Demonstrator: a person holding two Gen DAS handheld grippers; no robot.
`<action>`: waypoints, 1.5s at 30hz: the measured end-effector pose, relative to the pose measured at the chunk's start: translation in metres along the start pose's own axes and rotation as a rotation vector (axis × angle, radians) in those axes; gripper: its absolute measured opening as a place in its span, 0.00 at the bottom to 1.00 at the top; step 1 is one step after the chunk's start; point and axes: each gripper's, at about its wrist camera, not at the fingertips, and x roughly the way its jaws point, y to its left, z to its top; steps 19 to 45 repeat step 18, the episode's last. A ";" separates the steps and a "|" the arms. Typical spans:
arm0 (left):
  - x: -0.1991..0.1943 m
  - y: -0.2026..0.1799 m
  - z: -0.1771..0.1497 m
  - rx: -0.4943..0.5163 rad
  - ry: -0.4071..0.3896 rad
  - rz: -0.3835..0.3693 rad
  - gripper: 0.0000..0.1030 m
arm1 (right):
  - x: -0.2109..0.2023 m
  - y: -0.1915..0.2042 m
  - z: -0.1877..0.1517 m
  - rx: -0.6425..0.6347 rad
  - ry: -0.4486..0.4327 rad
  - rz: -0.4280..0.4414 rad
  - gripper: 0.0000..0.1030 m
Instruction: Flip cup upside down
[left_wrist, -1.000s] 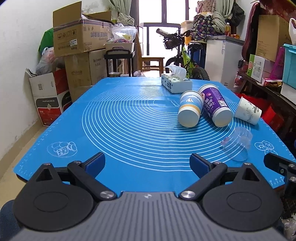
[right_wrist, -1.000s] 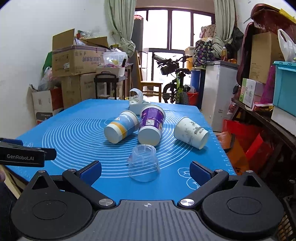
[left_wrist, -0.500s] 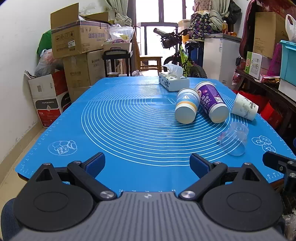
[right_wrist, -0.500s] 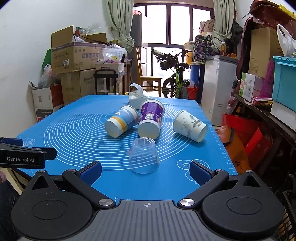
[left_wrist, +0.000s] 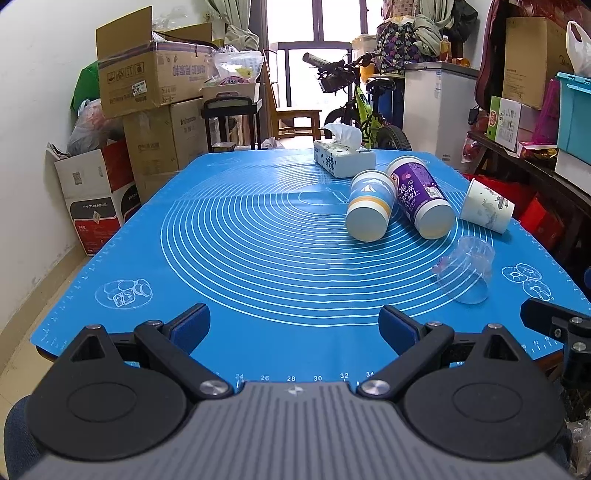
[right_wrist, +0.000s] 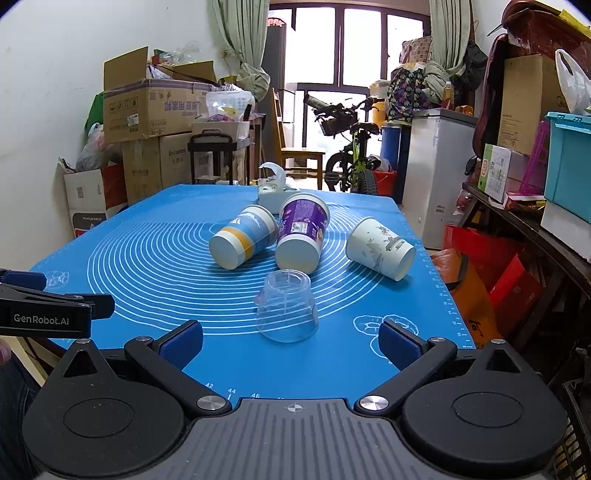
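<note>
Both views have drawn slightly nearer the tabletop (right_wrist: 147, 266), where the clear plastic cup (right_wrist: 287, 306) lies tipped just ahead of the wide-open, empty right claw (right_wrist: 290, 341); it looks light, thin and slippery, best pinched gently across its sidewall

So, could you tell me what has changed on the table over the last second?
Only the cameras shifted: both grippers have drawn back and tilted slightly, so the clear plastic cup sits a little lower in the right wrist view. Nothing was grasped or released; the right gripper and left gripper remain open. All four cups still lie on their sides on the blue mat, unmoved.
</note>
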 end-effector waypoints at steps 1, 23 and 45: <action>0.000 0.000 0.000 0.000 -0.001 0.000 0.94 | 0.000 0.000 0.000 -0.001 0.000 0.000 0.98; 0.000 -0.002 -0.003 0.015 -0.004 -0.001 0.94 | 0.001 0.000 -0.001 -0.004 0.002 -0.003 0.98; 0.000 -0.002 -0.003 0.015 -0.004 -0.001 0.94 | 0.001 0.000 -0.001 -0.004 0.002 -0.003 0.98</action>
